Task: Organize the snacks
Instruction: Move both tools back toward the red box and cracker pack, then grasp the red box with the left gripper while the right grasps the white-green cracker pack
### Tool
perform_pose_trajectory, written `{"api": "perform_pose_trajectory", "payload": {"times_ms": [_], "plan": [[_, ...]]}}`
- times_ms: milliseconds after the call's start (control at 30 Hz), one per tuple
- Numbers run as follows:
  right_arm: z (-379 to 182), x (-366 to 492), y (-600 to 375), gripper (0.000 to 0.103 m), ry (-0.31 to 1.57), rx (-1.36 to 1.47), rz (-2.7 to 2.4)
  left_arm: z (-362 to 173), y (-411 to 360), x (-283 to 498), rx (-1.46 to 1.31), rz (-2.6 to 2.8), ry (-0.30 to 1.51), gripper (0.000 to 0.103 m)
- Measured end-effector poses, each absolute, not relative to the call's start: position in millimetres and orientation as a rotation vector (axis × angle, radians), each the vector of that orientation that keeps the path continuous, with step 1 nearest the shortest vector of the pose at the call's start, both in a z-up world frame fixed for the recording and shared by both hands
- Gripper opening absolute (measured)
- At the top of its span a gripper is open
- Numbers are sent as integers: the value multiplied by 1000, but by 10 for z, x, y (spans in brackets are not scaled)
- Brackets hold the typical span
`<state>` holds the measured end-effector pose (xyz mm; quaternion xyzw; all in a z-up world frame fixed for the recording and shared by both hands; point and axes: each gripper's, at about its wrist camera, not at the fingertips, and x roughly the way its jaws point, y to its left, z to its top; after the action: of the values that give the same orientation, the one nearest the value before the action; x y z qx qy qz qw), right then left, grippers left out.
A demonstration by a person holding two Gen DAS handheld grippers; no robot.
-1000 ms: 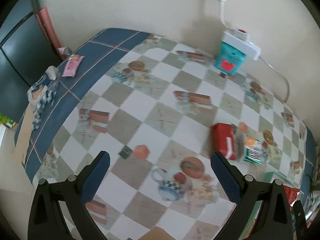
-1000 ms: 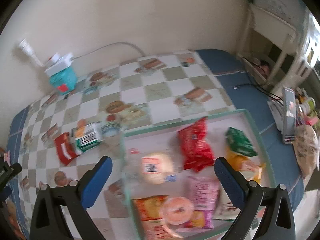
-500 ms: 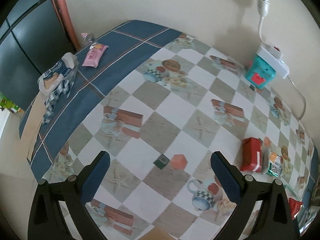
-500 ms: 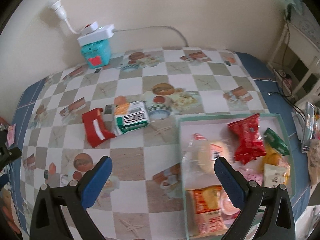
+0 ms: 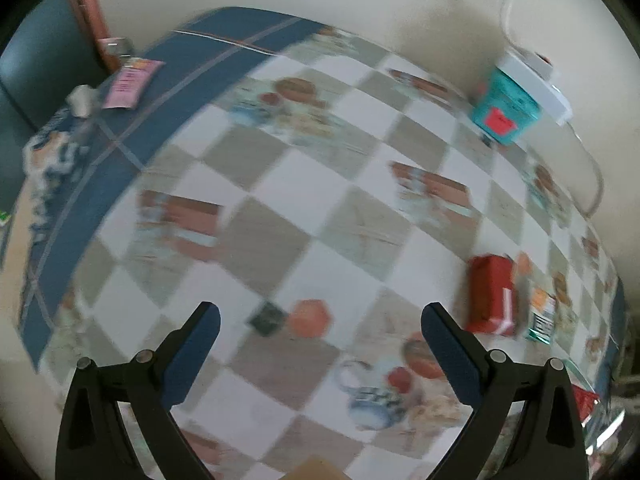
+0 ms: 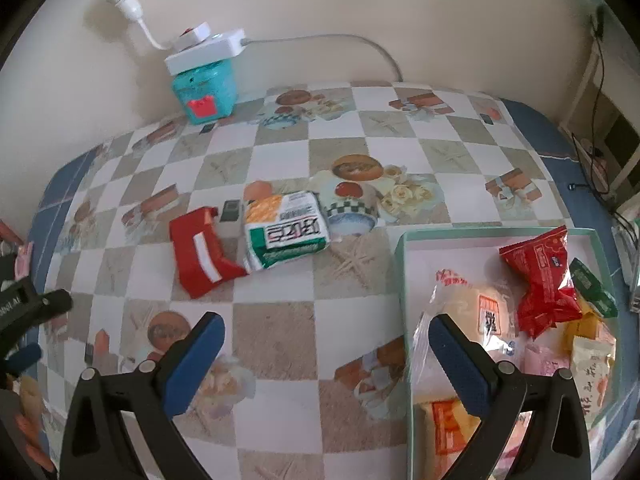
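A red snack packet (image 6: 202, 254) and a green-and-white packet (image 6: 286, 234) lie side by side on the chequered tablecloth, ahead of my right gripper (image 6: 326, 330), which is open and empty. A pale green tray (image 6: 402, 280) at the right holds several snacks, among them a red bag (image 6: 546, 280) and a clear-wrapped bun (image 6: 486, 308). In the blurred left wrist view the red packet (image 5: 490, 294) and the green-and-white packet (image 5: 542, 318) sit to the right of my left gripper (image 5: 320, 320), open and empty above the cloth.
A teal box (image 6: 206, 90) with a white power strip (image 6: 206, 50) on top stands against the back wall; its cable runs along the wall. A pink packet (image 5: 130, 84) and a blue-patterned bag (image 5: 54, 148) lie on the blue border at far left. The other gripper's tip (image 6: 32, 306) shows at left.
The right view has swung left and closer, bringing the two loose packets to centre. The left view has moved nearer the cloth and is now blurred. Both grippers remain open.
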<state>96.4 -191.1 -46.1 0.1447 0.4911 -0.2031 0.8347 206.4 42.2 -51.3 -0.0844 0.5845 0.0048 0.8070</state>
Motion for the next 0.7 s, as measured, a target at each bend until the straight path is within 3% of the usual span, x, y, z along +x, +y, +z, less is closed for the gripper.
{"api": "perform_pose_trajectory", "payload": {"times_ms": [700], "plan": [[-528, 1132, -2213, 103, 1006, 351, -372, -788, -208, 2149, -257, -203, 1200, 101]]}}
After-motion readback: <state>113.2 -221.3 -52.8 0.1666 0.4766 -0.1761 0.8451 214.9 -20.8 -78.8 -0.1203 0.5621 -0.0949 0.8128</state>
